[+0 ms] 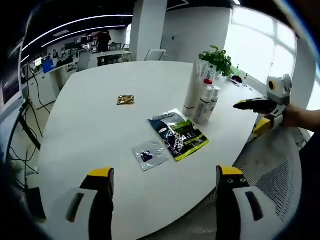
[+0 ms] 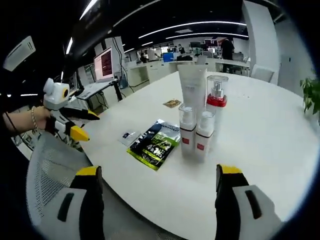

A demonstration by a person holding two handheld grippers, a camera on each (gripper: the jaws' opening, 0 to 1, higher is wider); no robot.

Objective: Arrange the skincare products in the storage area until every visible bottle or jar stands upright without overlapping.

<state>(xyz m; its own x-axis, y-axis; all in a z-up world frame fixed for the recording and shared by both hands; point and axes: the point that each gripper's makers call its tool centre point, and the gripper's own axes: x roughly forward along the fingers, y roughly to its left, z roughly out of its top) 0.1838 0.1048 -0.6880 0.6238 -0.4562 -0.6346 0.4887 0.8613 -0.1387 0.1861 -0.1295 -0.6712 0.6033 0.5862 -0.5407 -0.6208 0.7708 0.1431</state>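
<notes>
1. Four skincare containers stand upright in a tight cluster on the white tabletop [image 2: 260, 145]: a tall white tube [image 2: 191, 86], a clear pump bottle [image 2: 216, 97] with a red collar, and two short white pump bottles [image 2: 187, 131] [image 2: 204, 136] with red bands in front.
2. In the left gripper view the same cluster [image 1: 202, 97] sits toward the far right part of the tabletop [image 1: 100, 125], near its edge.
3. A glossy dark packet with a green label [image 2: 154, 143] lies flat just beside the bottles; in the left gripper view it [image 1: 178, 134] lies between the cluster and the left gripper [image 1: 165, 197].
4. A small clear sachet [image 1: 149, 154] lies next to that packet, and a small gold-and-dark sachet [image 1: 125, 100] lies well apart, farther out on the tabletop.
5. A leafy green plant [image 1: 218, 59] stands behind the cluster.
6. A grey mesh chair back [image 2: 47, 175] sits at the tabletop's edge.
7. The left gripper is released, jaws spread wide and grasping nothing, over the near edge.
8. The right gripper [image 2: 156, 200] is likewise released and empty, its yellow-tipped jaws wide apart, the bottles ahead of it.
9. Desks and monitors fill the office behind.
</notes>
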